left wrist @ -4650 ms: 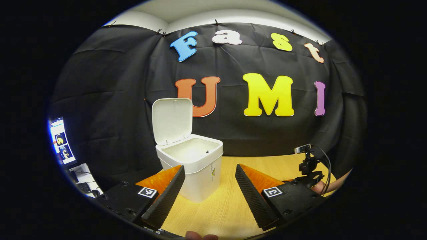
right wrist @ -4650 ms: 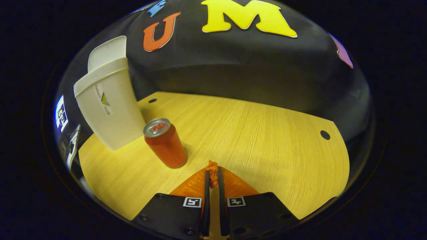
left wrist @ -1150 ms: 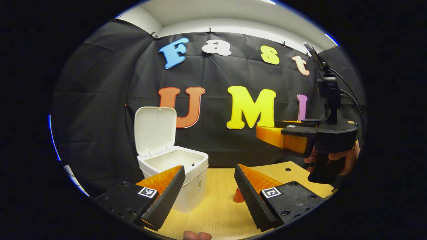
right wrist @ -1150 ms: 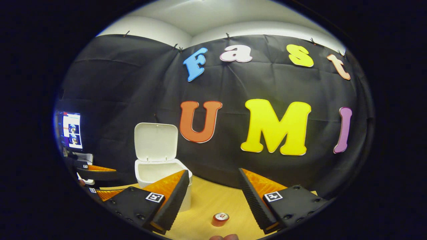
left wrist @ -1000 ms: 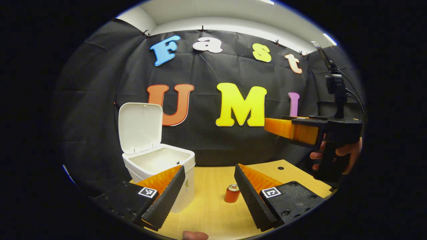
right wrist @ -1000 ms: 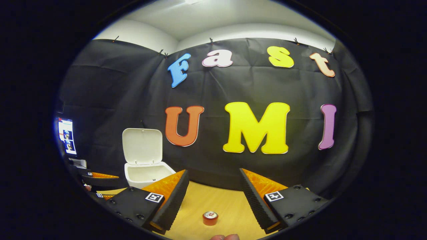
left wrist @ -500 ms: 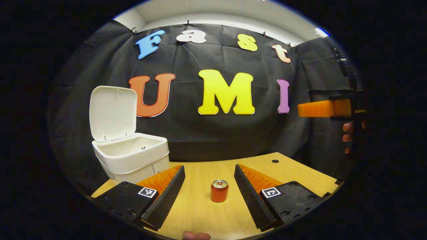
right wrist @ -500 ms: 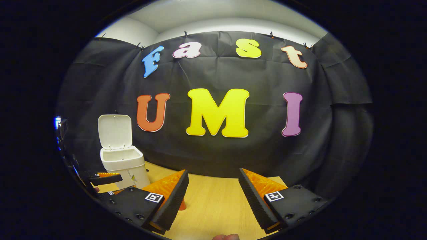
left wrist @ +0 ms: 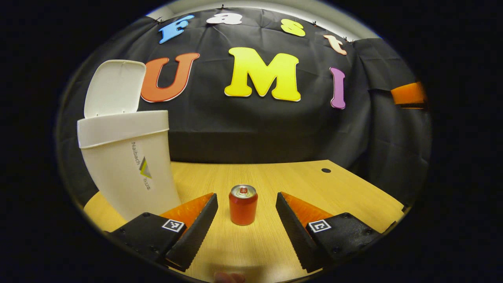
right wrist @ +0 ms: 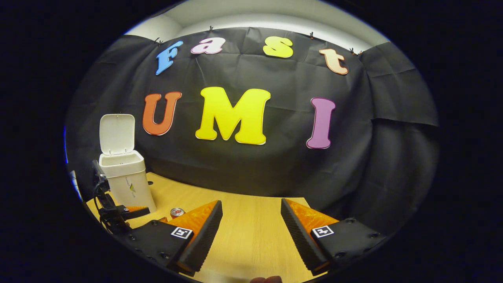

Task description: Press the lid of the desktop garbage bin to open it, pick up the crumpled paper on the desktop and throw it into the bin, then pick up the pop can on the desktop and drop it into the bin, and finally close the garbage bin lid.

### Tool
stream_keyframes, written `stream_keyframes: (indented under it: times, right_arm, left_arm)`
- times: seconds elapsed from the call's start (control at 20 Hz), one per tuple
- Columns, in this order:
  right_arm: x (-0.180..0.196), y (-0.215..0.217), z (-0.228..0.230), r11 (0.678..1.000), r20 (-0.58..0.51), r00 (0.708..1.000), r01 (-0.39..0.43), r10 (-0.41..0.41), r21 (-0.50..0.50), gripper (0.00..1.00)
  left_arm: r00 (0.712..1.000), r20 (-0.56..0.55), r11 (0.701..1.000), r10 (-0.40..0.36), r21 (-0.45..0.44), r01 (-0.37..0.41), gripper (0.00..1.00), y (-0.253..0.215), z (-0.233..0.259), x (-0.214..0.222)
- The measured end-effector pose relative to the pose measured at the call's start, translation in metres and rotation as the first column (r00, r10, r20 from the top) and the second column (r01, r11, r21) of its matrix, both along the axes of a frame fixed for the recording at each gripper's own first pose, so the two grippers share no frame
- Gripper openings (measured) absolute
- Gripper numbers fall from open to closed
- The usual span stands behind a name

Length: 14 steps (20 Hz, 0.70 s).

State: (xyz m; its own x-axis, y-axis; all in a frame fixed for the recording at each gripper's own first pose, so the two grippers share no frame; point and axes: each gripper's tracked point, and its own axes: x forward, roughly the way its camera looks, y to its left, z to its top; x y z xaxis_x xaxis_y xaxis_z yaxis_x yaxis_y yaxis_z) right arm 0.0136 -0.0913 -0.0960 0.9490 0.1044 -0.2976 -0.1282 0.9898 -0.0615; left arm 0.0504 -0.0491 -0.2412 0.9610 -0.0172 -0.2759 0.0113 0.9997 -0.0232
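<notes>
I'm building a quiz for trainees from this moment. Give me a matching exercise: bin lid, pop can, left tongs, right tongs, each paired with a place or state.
Things:
1. bin lid
2. pop can
3. left tongs
4. right tongs

States:
A. open, over bare desktop
B. raised
C. open, flanking the can
D. upright on the desktop, right of the bin

Pairs: 1-B, 2-D, 3-C, 4-A

I am looking at the garbage bin (left wrist: 125, 173), a white plastic tub with a wider rim band, standing upright on the wooden desktop (left wrist: 314, 188) with its lid (left wrist: 114, 88) hinged at the back and standing open, nearly vertical. The pop can (left wrist: 243, 204), red with a silver top, is standing upright on the desktop just to the right of the bin, apart from it. The crumpled paper is not something I can make out.
</notes>
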Motion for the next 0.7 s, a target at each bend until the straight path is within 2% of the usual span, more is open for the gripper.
stream_keyframes:
  times: [0.15, 0.45, 0.7]
  right_arm:
    - [0.005, -0.004, -0.011, 1.0, -0.027, 1.0, 0.0, 0.0, -0.017, 0.94]
    - [0.014, -0.007, -0.03, 0.999, -0.072, 0.997, -0.02, 0.017, -0.041, 0.94]
    - [0.022, -0.012, -0.044, 0.999, -0.109, 0.994, -0.018, 0.013, -0.046, 0.94]
  left_arm:
    - [1.0, 0.005, 0.999, 0.01, 0.049, -0.01, 0.99, -0.001, -0.021, 0.014]
    - [0.997, -0.073, 0.999, 0.041, 0.031, -0.038, 0.99, 0.0, -0.067, 0.035]
    - [0.996, -0.092, 0.999, 0.024, 0.051, -0.019, 0.99, -0.003, -0.088, 0.051]
